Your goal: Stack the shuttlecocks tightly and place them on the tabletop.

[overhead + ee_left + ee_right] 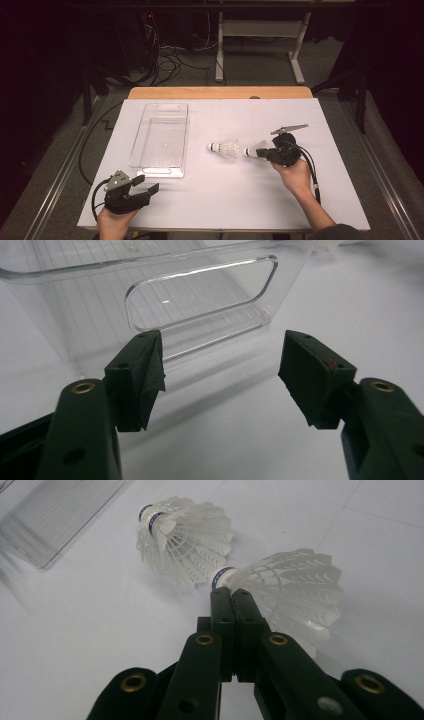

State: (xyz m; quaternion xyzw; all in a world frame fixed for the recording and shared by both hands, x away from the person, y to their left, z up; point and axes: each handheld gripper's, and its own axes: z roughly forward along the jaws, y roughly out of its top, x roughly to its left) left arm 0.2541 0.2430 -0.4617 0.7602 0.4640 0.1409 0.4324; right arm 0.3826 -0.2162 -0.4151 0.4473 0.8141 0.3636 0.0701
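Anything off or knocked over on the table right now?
Nothing stands out. Two shuttlecocks lie on their sides, one loose, the other at the right gripper, whose jaws are closed beside its skirt. The clear bin sits upright and undamaged; the left gripper is open.

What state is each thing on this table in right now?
Clear bin: upright, empty.
Far shuttlecock: lying on its side, untouched.
Near shuttlecock: on its side by the right gripper's tips; a grip cannot be confirmed.
Left gripper: jaws open, holding nothing, facing the bin's end.
Right gripper: jaws closed together.
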